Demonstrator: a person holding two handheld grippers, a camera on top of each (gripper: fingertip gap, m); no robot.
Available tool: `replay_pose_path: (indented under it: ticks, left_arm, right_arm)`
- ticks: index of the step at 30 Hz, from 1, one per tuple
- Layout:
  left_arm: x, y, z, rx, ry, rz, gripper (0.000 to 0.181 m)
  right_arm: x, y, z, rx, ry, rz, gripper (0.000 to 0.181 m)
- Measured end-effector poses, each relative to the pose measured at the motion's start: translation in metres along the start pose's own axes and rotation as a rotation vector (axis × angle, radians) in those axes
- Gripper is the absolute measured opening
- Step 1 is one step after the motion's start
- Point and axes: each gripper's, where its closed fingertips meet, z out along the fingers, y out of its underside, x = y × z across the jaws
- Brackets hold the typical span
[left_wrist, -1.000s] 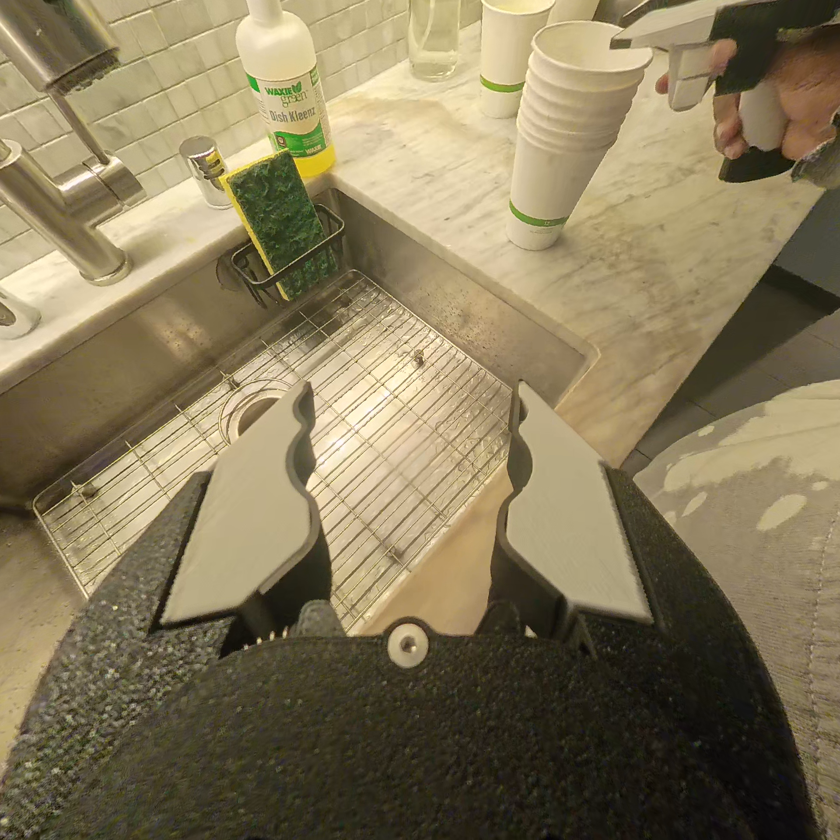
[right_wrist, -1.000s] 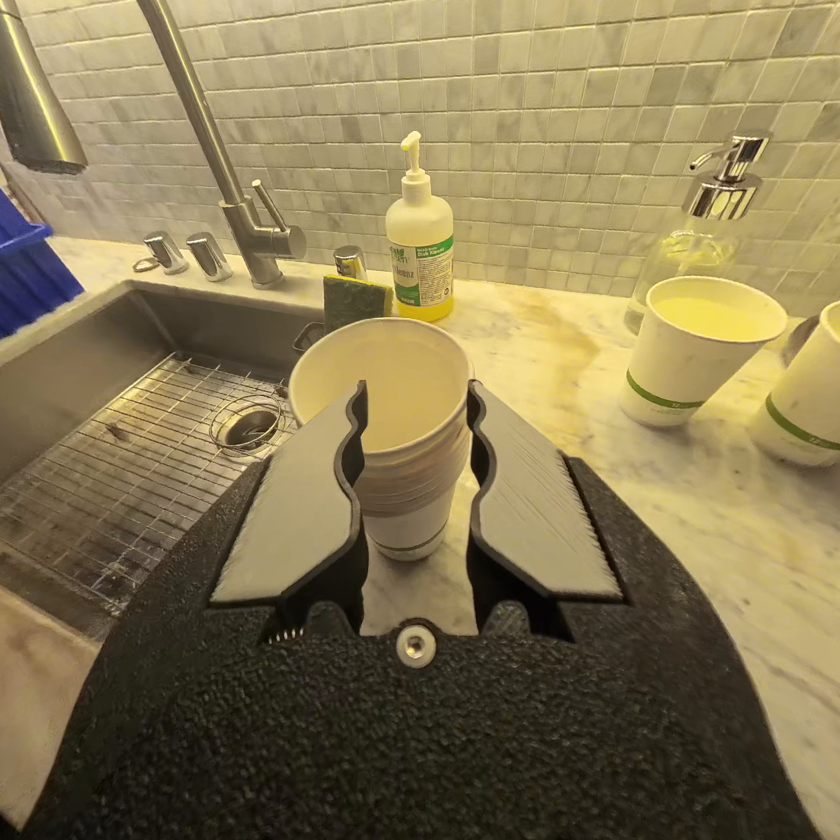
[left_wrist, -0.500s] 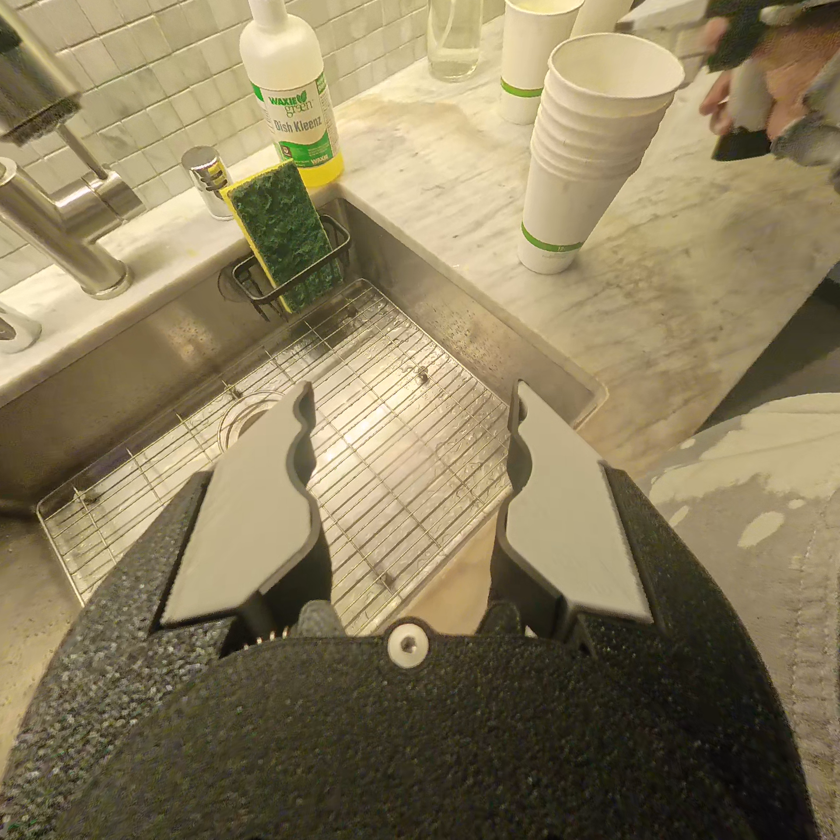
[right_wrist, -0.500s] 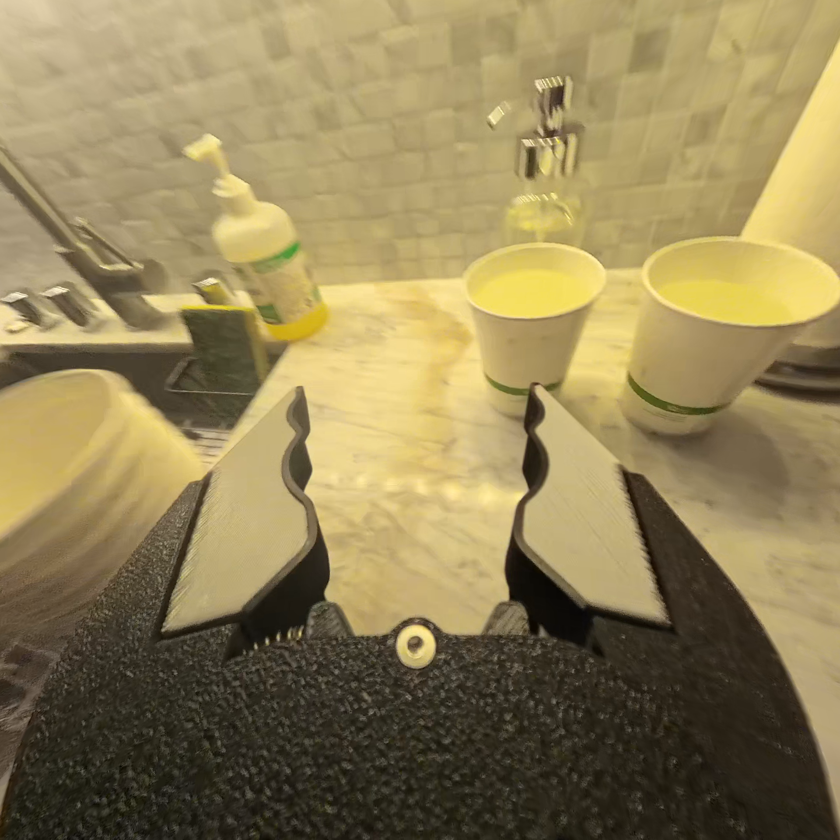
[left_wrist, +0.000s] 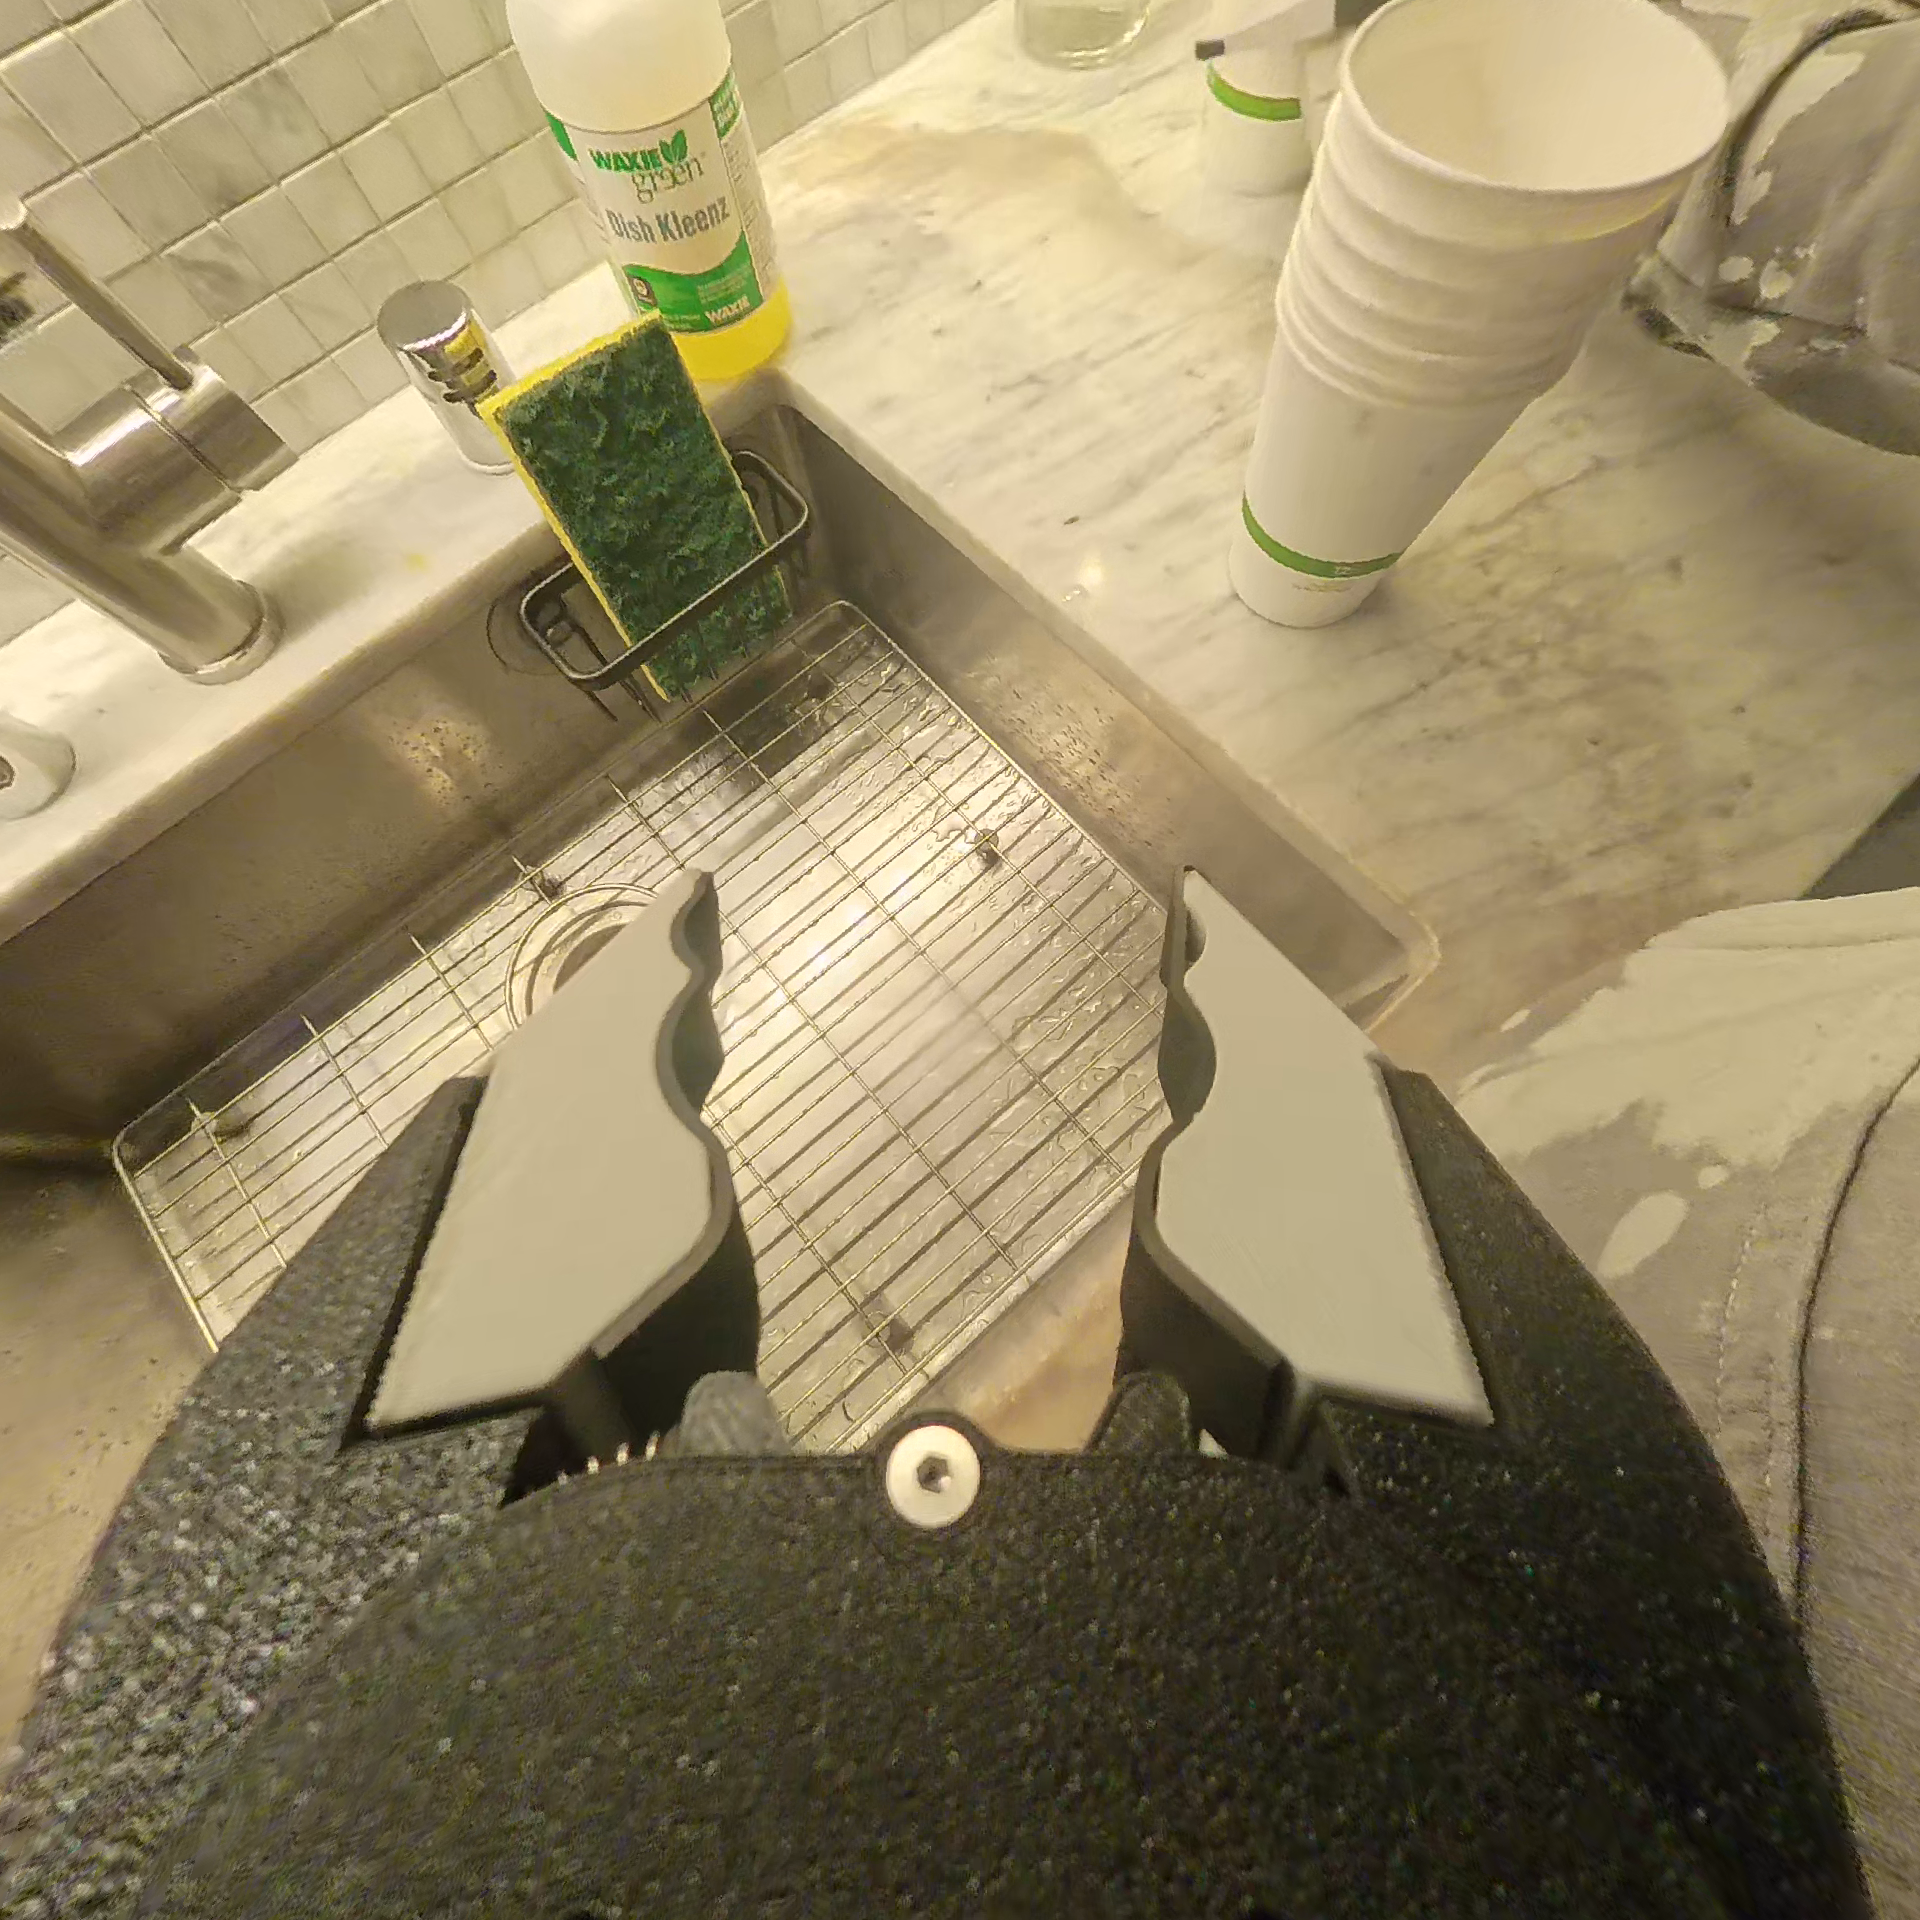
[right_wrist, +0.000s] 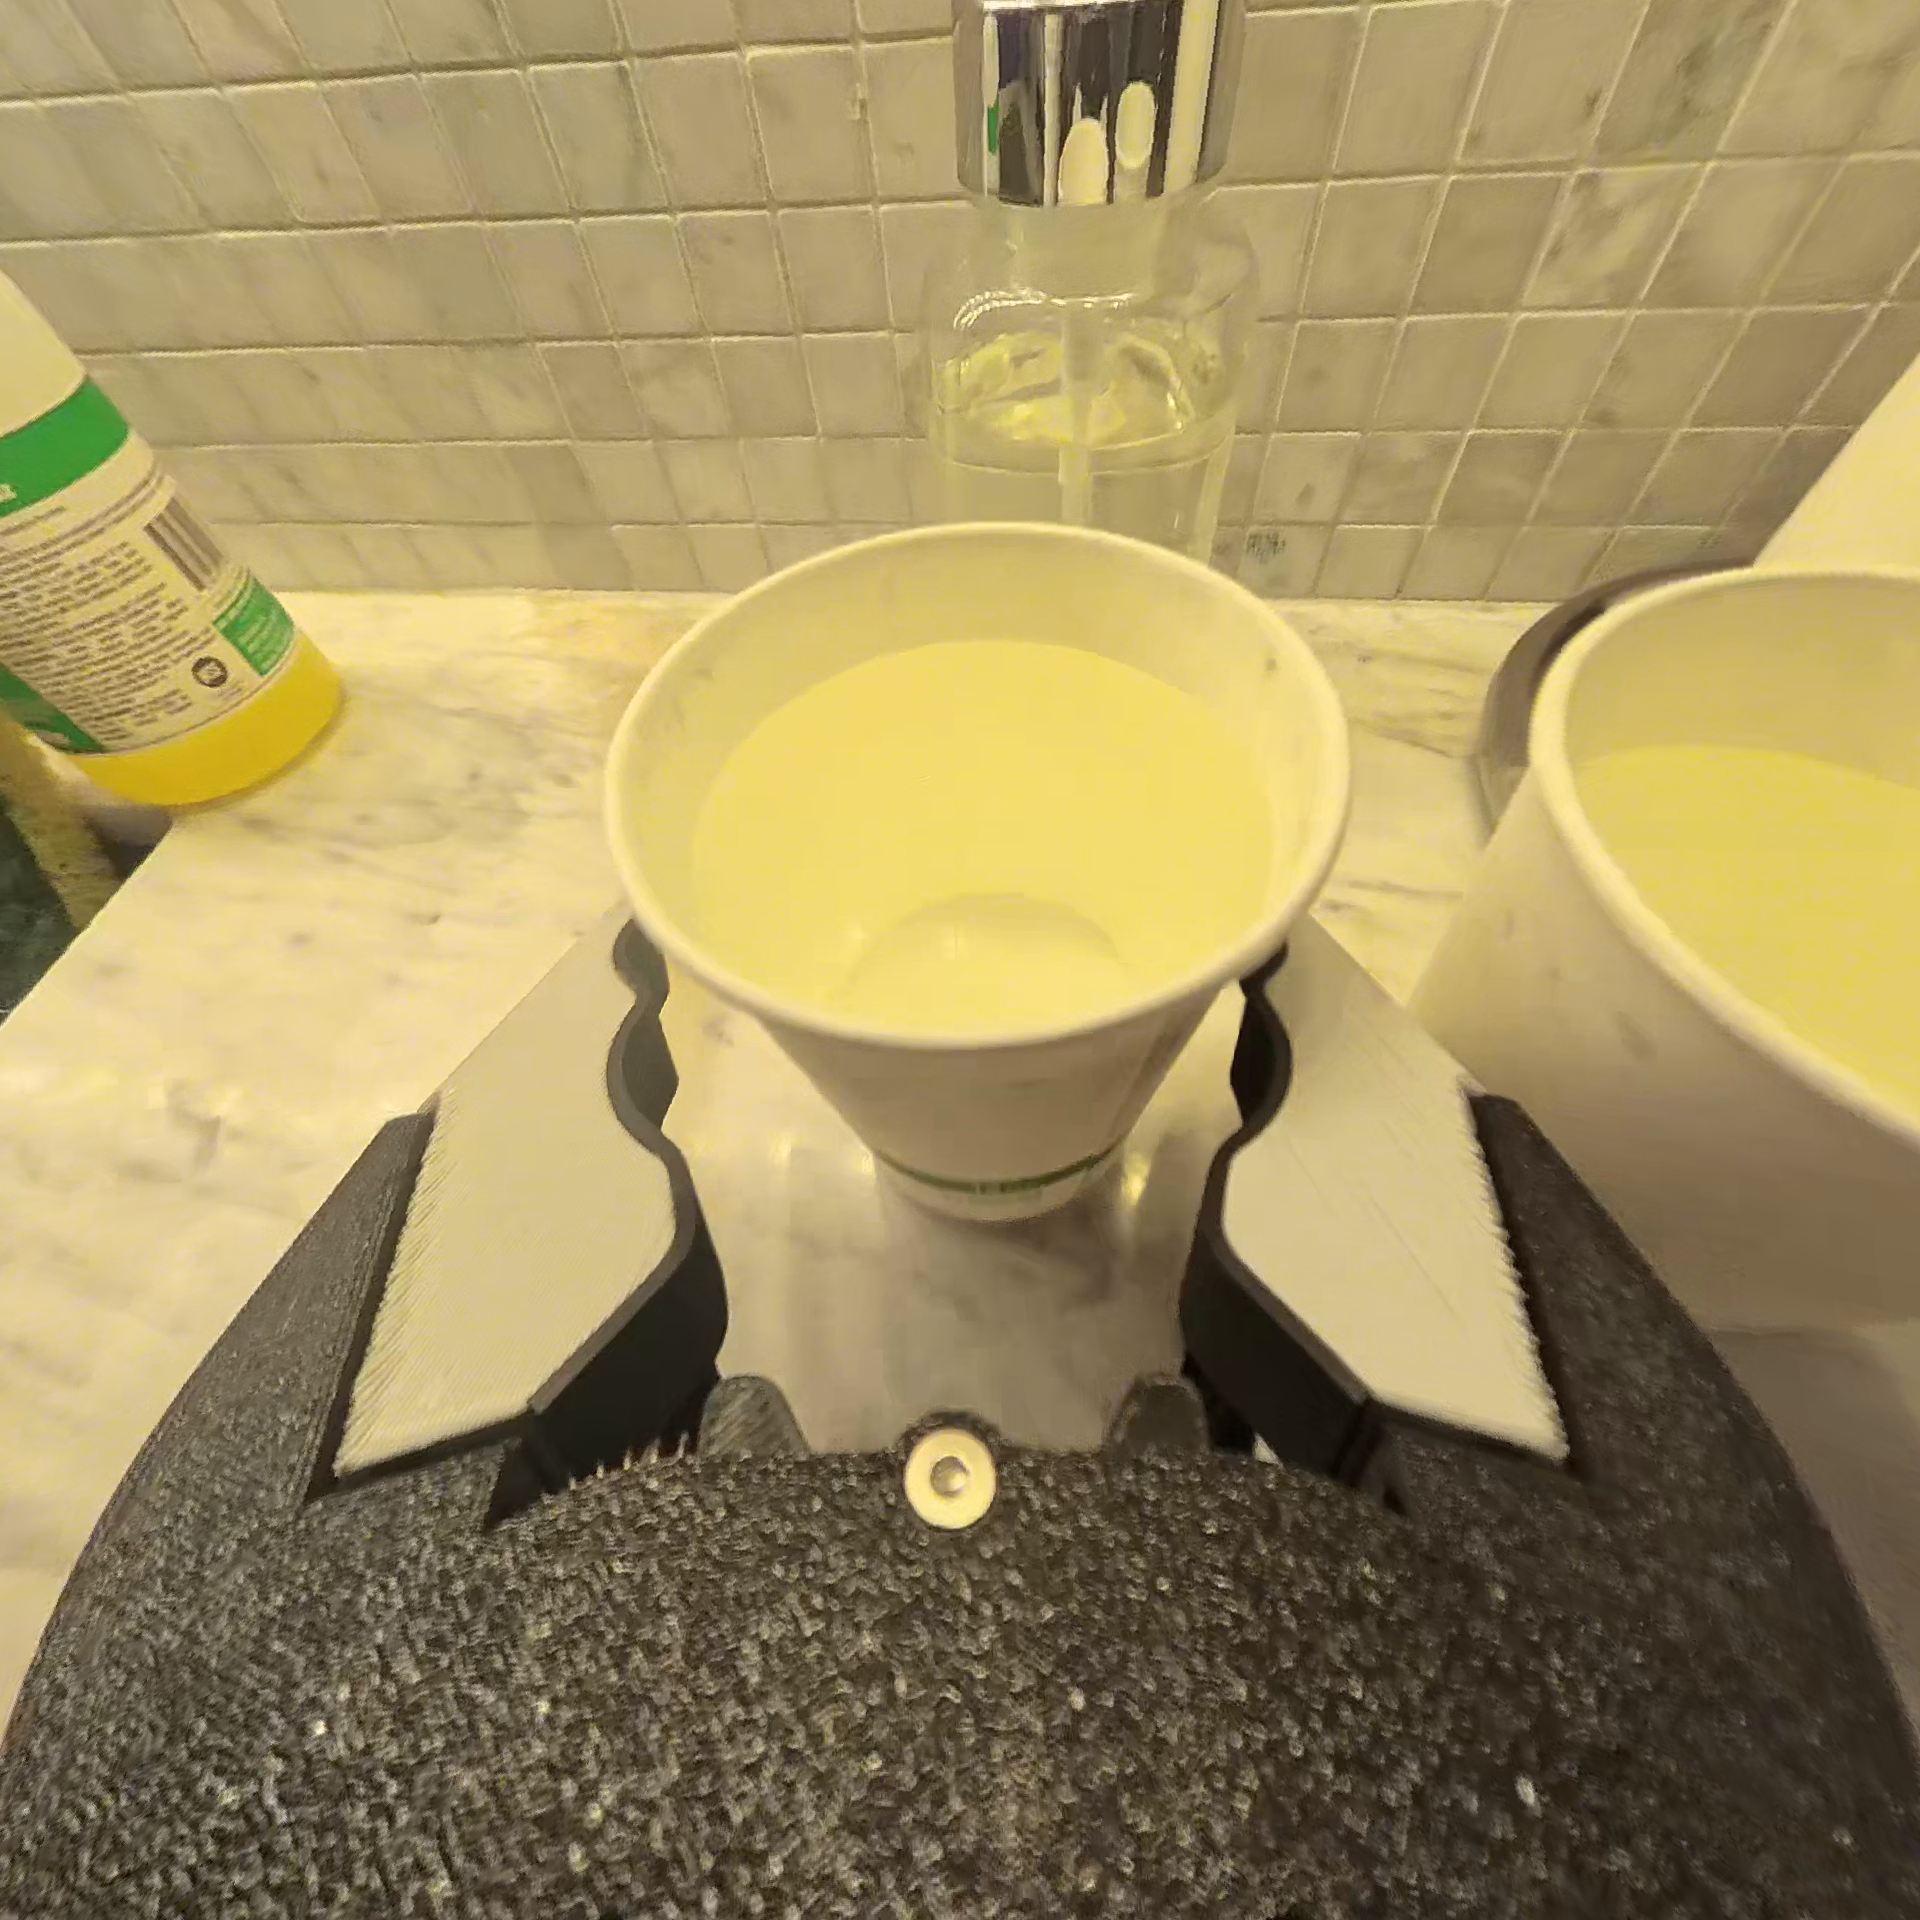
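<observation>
right gripper (right_wrist: 951, 977) straddles a full paper cup (right_wrist: 977, 894), jaws apart, not gripping.
a level, gentle squeeze low on the wall seems wisest; left gripper (left_wrist: 940, 935) hangs spread and empty above the sink (left_wrist: 1091, 727).

A pale marble surface (right_wrist: 312, 935) carries two filled paper cups (right_wrist: 977, 831), a glass dispenser (right_wrist: 1081, 395) behind, a soap bottle (left_wrist: 665, 177) far left and stacked cups (left_wrist: 1434, 312).

Stack of cups (left_wrist: 1455, 312) released by right gripper (right_wrist: 951, 966), jaws opened wide, gripper swung right, now set either side of filled paper cup (right_wrist: 977, 831), not gripped.
</observation>
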Motion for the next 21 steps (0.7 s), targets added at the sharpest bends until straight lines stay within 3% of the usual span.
replay_pose_path:
  ticks: [8,21]
  left_arm:
    - [-0.005,-0.004,0.024,-0.032,0.006,-0.022,0.085]
    - [-0.013,-0.004,0.035,-0.037,0.0,-0.05,0.084]
  right_arm:
    - [0.002,0.006,0.022,-0.088,-0.024,0.009,0.112]
    - [0.004,0.002,0.019,-0.06,0.015,-0.022,0.099]
